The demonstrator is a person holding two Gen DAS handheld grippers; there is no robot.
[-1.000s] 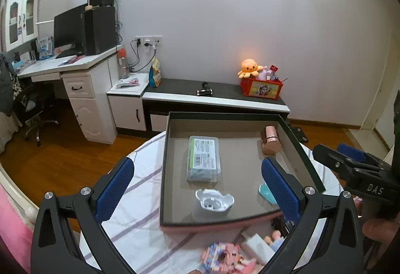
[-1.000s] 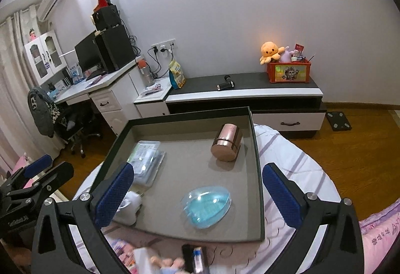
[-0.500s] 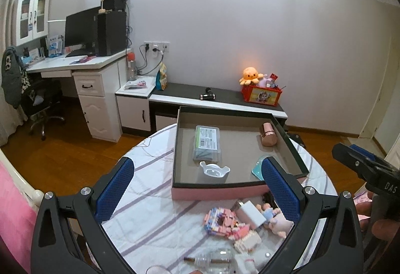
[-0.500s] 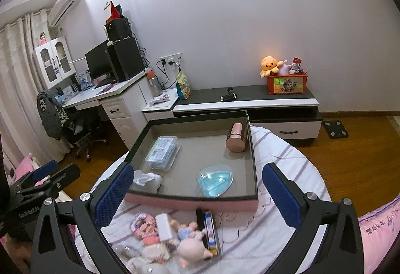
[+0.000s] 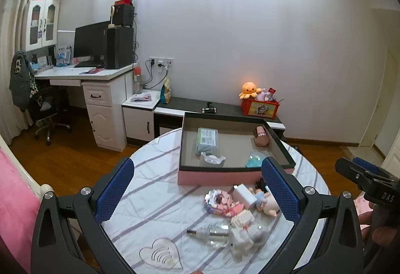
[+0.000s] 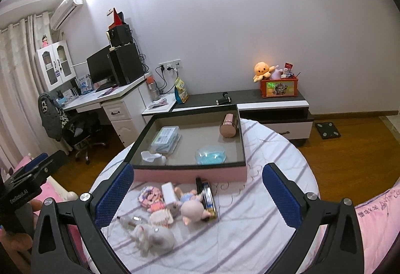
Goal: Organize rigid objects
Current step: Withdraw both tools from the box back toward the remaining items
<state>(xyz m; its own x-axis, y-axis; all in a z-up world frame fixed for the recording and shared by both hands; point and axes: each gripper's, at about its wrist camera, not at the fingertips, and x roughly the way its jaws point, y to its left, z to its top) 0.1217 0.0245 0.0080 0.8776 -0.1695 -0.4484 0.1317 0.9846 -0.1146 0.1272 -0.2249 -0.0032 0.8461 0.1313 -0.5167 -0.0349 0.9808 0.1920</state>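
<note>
A pink box (image 5: 225, 175) (image 6: 190, 174) with a dark rim stands at the far side of the round table. It holds a clear case (image 5: 207, 140), a white holder (image 5: 212, 158), a blue oval dish (image 6: 210, 154) and a rose-gold cylinder (image 6: 228, 125). In front of the box lies a pile: a block toy (image 5: 220, 201), a white cube (image 6: 168, 192), a doll (image 6: 192, 209), a glass bottle (image 5: 212, 232) and a plush toy (image 6: 155, 236). My left gripper (image 5: 197, 189) and right gripper (image 6: 197, 192) are both open and empty, held above the table's near side.
A clear heart-shaped dish (image 5: 160, 252) lies at the near table edge. A striped cloth (image 6: 262, 211) covers the table. A low cabinet (image 5: 225, 111) and a desk (image 5: 82, 74) stand behind by the wall. Pink bedding (image 6: 375, 219) lies to the right.
Both grippers have pulled back and up from over the box. The pile of loose objects in front of the box has come into view.
</note>
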